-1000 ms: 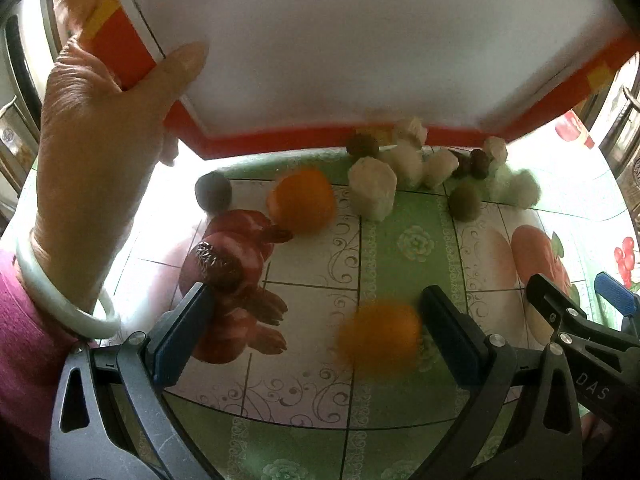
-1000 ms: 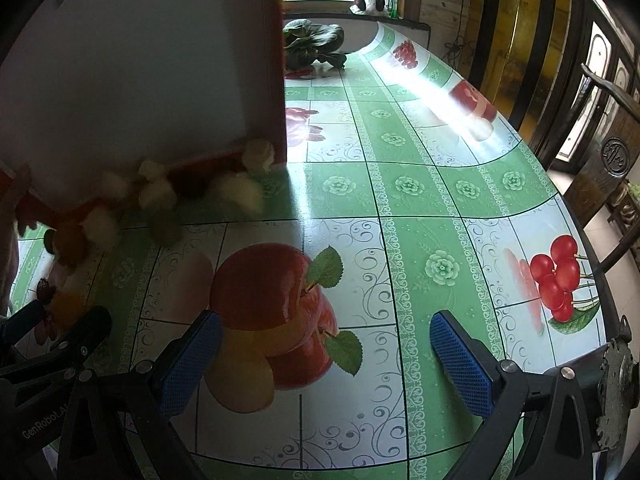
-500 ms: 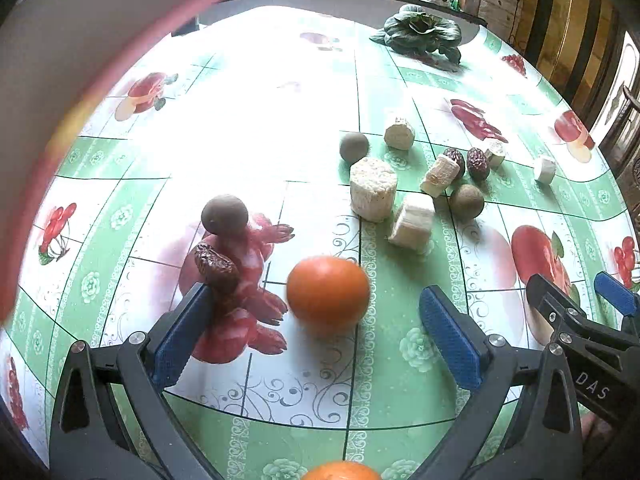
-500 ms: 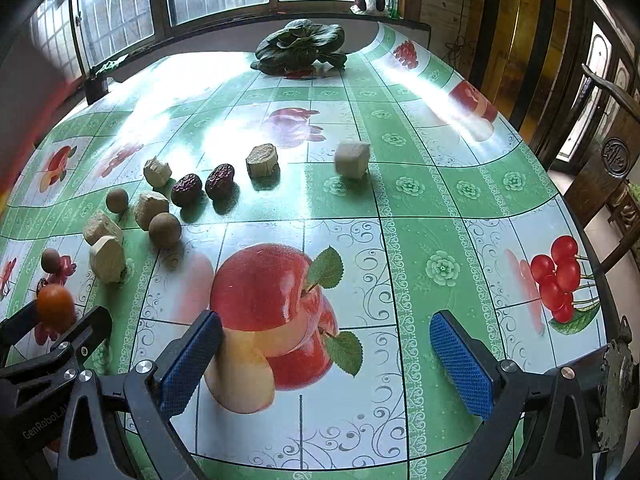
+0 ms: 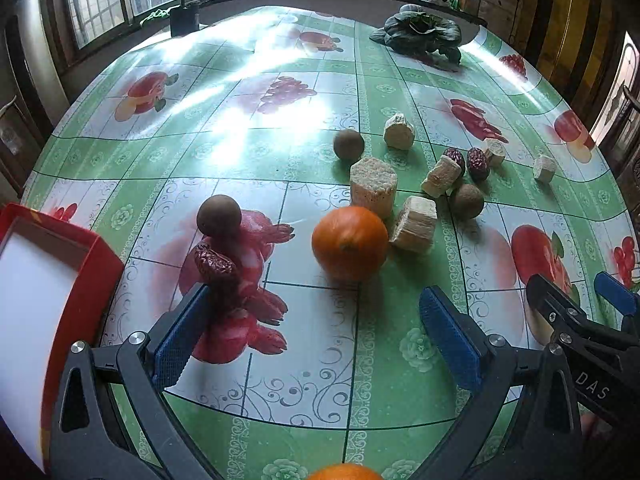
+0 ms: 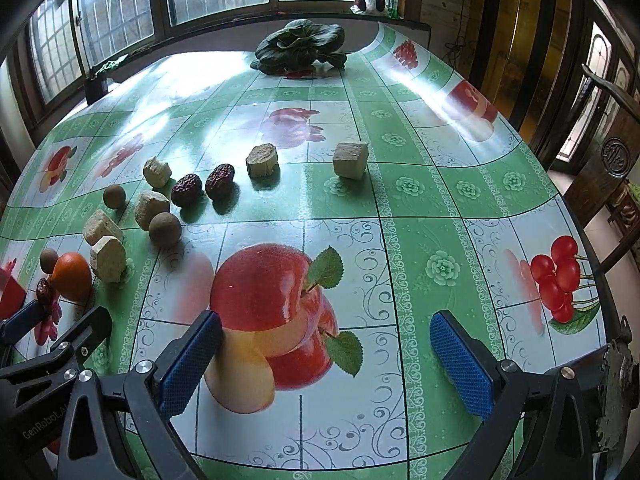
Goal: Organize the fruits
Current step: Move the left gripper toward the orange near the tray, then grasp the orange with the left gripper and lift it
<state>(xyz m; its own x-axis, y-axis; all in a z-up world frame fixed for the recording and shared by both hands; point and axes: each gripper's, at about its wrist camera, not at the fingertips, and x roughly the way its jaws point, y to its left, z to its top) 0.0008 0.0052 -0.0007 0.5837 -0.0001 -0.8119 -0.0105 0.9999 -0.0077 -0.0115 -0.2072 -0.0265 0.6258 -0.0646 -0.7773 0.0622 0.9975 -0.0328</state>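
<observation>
Orange (image 5: 349,242) sits on the tabletop (image 5: 248,132), just ahead of the left gripper (image 5: 316,336), touching a pale cut chunk (image 5: 414,225) on its right. Second orange (image 5: 343,472) peeks in at the bottom edge. Left jaws spread wide, holding nothing; a red date (image 5: 214,261) lies near the left pad, brown round fruit (image 5: 219,214) behind it. Red box (image 5: 86,280) with white inside at far left. Right gripper (image 6: 326,364) jaws also wide apart, empty, over the printed apple. Two dates (image 6: 206,184), more chunks and brown fruits scattered further out; leafy greens (image 6: 300,46) at the far edge.
</observation>
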